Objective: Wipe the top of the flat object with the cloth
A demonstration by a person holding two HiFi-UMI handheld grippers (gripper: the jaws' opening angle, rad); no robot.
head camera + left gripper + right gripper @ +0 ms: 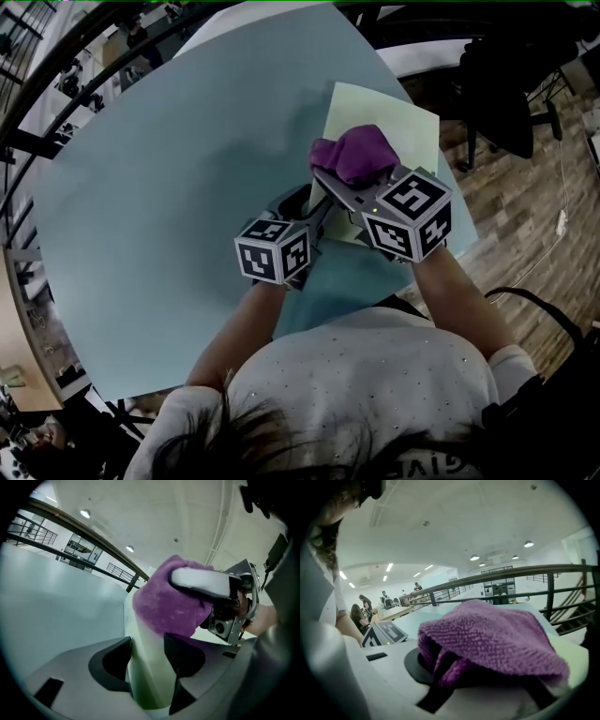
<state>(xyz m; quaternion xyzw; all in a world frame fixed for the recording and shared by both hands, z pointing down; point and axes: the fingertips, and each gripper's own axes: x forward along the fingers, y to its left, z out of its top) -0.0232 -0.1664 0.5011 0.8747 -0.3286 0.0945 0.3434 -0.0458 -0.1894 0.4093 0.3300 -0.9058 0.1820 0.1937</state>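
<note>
A pale green flat object [394, 117] lies on the right part of the light blue table [169, 206]. My right gripper [342, 178] is shut on a bunched purple cloth [356, 155], which rests over the flat object's near left part. In the right gripper view the cloth [497, 634] drapes over the jaws and hides them. My left gripper [314, 202] reaches the flat object's near edge. In the left gripper view that edge [145, 667] fills the gap between both pads, so the left gripper [146, 656] is shut on it. The cloth [173, 606] sits just beyond.
Black office chairs [506, 84] stand on the wooden floor [525, 216] to the right of the table. The table's right edge runs close to the flat object. A dark railing [37, 103] curves along the left. People sit at far desks [363, 606].
</note>
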